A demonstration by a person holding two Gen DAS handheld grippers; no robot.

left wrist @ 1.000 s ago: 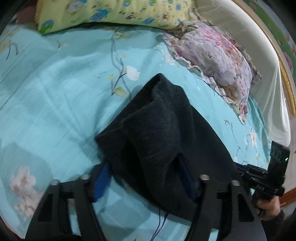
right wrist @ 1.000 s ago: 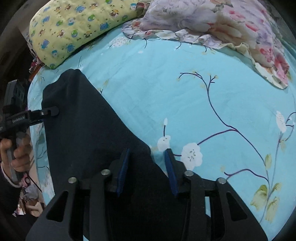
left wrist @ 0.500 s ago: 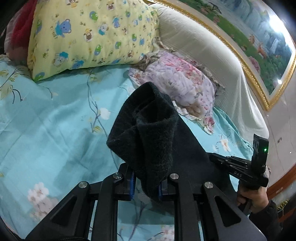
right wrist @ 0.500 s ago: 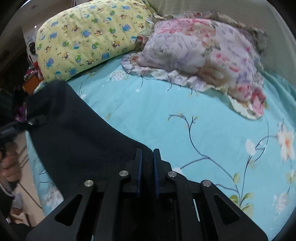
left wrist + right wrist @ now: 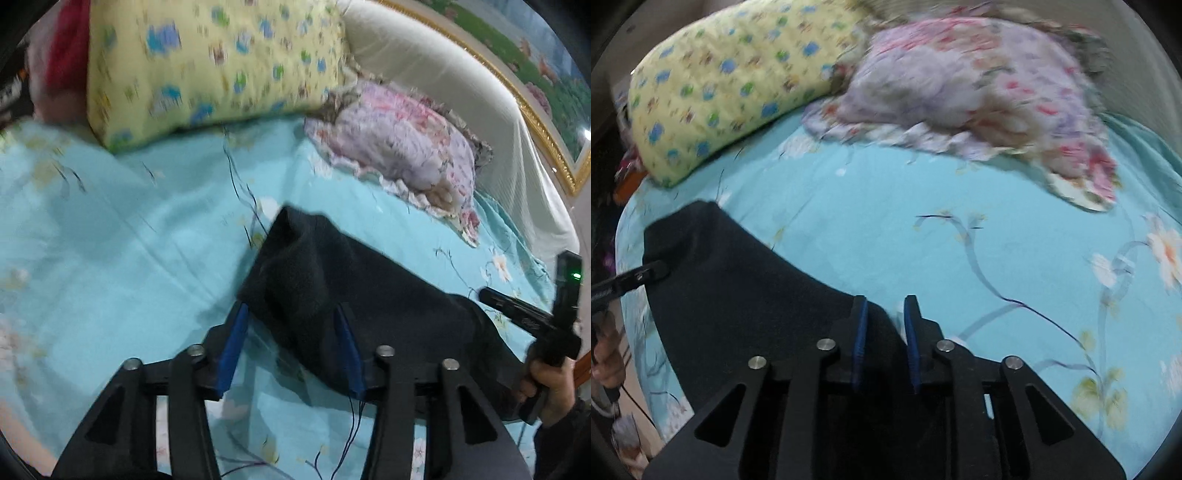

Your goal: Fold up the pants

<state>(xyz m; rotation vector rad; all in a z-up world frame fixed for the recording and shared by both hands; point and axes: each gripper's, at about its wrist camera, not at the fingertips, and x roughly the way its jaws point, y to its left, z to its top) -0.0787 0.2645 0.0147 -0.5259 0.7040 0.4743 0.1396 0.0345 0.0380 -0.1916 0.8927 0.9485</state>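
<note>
The dark navy pants [image 5: 354, 295] lie folded in a band on the turquoise bed sheet [image 5: 129, 251]. My left gripper [image 5: 291, 314] is open, its blue-padded fingers on either side of the bunched left end of the pants. My right gripper [image 5: 884, 306] is open with a narrow gap, and the right end of the pants [image 5: 746, 295] lies between and under its fingers. The right gripper also shows at the right edge of the left wrist view [image 5: 491, 297], held by a hand. The tip of the left gripper shows at the left edge of the right wrist view [image 5: 653, 271].
A yellow patterned pillow [image 5: 207, 62] and a pink floral pillow [image 5: 402, 147] lie at the head of the bed. A cream padded headboard [image 5: 461, 96] curves behind them. A red item [image 5: 66, 48] sits at the far left.
Both grippers have opened and let go of the pants. The lifted left end of the pants has dropped onto the sheet. Both views are blurred by motion.
</note>
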